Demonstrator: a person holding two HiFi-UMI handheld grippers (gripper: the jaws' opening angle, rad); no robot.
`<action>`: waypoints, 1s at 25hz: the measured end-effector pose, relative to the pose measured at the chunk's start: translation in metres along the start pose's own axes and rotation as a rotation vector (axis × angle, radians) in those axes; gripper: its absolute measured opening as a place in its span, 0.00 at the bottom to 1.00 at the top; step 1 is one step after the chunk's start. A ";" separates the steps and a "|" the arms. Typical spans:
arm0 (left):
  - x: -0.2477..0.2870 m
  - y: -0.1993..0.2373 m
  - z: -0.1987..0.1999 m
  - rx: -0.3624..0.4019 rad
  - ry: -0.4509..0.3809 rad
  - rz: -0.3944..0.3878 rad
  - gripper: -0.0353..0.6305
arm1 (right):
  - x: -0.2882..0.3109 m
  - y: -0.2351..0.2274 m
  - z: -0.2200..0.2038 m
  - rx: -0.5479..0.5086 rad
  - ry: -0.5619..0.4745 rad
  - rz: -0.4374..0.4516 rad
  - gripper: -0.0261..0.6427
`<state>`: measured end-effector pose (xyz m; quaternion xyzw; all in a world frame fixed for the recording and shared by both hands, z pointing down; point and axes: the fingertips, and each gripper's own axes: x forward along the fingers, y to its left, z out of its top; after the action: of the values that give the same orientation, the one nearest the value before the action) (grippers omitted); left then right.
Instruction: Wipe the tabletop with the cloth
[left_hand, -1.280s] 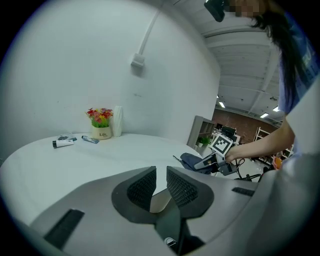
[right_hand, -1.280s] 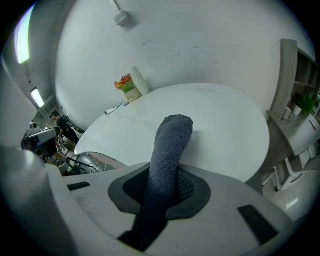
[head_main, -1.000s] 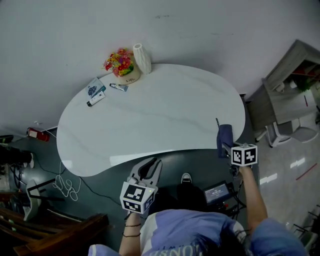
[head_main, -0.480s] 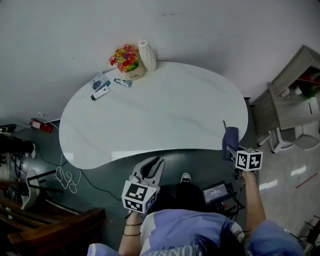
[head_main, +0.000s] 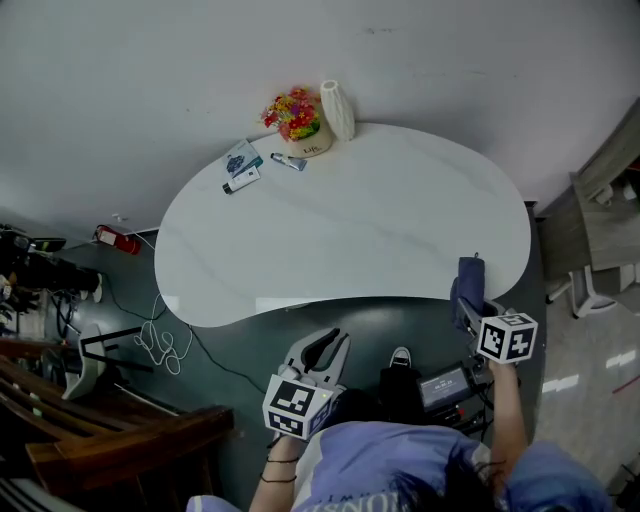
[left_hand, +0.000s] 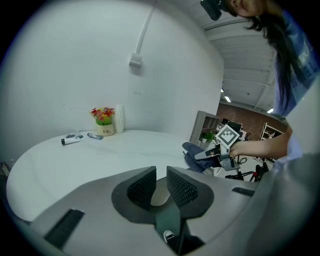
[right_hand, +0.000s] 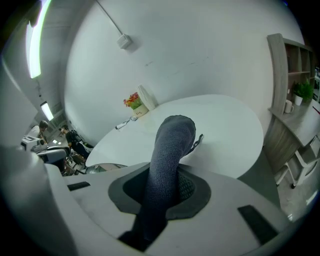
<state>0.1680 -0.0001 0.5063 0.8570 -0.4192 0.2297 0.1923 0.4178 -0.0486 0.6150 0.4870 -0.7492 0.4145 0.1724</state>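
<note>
Right gripper (head_main: 470, 303) clamped on dark grey-blue knitted cloth (head_main: 467, 280), held at 4 o'clock rim of white kidney-shaped tabletop (head_main: 360, 240). Left gripper (head_main: 325, 350) at 6 o'clock, jaws nearly together, empty. Wiping apparently not begun (cloth bunched upright). Next: lay cloth flat, sweep toward 10 o'clock. Obstacles at 11 to 12 o'clock: pot of bright flowers (head_main: 297, 125), white ribbed vase (head_main: 337, 108), small packets (head_main: 243, 165).
</note>
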 end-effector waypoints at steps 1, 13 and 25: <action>-0.001 -0.004 -0.001 0.007 0.003 -0.010 0.15 | 0.001 0.009 0.000 -0.011 -0.002 0.011 0.14; -0.068 -0.051 0.010 0.056 -0.139 -0.100 0.15 | -0.015 0.095 -0.033 -0.149 0.002 0.078 0.14; -0.215 -0.064 -0.084 0.011 -0.202 -0.056 0.15 | -0.095 0.194 -0.133 -0.203 -0.051 0.078 0.14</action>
<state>0.0832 0.2163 0.4473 0.8884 -0.4109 0.1390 0.1507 0.2732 0.1469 0.5435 0.4480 -0.8097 0.3305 0.1855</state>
